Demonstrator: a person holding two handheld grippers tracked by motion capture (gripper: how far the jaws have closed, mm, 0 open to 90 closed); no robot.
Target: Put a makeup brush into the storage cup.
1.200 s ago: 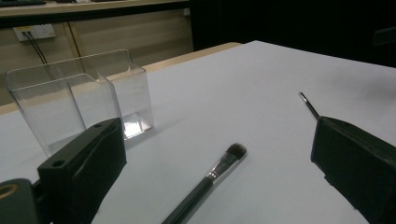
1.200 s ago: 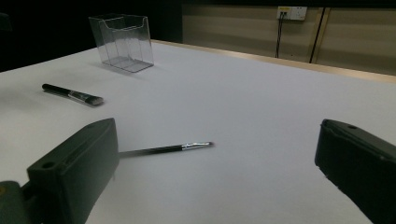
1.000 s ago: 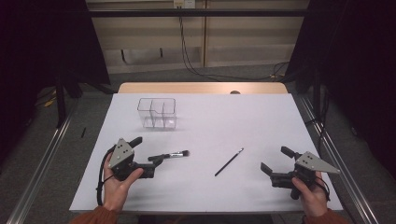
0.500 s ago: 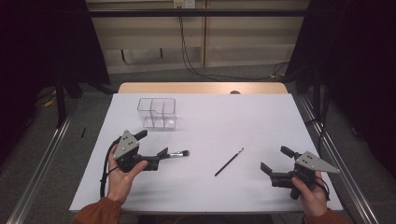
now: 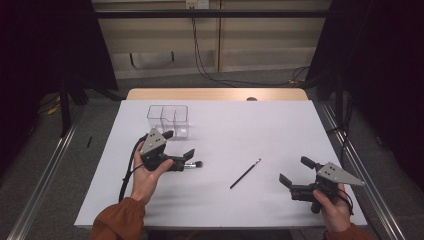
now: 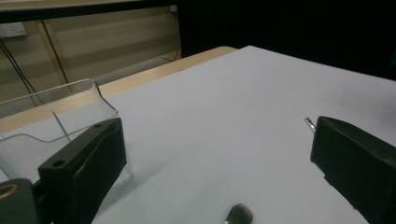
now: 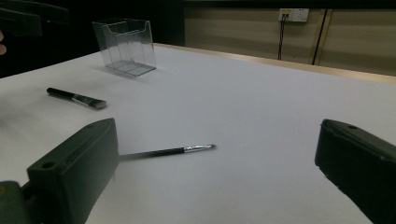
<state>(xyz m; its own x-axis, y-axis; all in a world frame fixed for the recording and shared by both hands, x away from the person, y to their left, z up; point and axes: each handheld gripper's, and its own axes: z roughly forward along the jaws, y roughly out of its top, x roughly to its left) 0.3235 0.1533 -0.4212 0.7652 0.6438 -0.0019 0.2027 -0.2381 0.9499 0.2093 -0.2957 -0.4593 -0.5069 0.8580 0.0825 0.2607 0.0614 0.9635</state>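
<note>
A black make-up brush (image 5: 194, 164) with a dark bristle head lies on the white table, just right of my left gripper (image 5: 178, 145). That gripper is open above the brush's handle end and holds nothing. In the left gripper view my left gripper (image 6: 215, 158) has its jaws wide apart, with the bristle tip (image 6: 238, 214) low between them. A thin black brush (image 5: 245, 173) lies slanted at mid table. My right gripper (image 5: 296, 171) stands open at the front right, pointing at the thin brush (image 7: 177, 150). In the right gripper view the jaws of my right gripper (image 7: 215, 163) are empty.
A clear plastic organizer (image 5: 168, 119) with compartments stands at the back left, just beyond the left gripper; it appears as the organizer (image 6: 56, 126) beside the left jaw and the organizer (image 7: 126, 44) far off. The table's wooden edge (image 5: 215, 94) runs along the back.
My left gripper has lifted and tilted up, moving a little toward the organizer. The make-up brush stays on the table. The right gripper has not moved.
</note>
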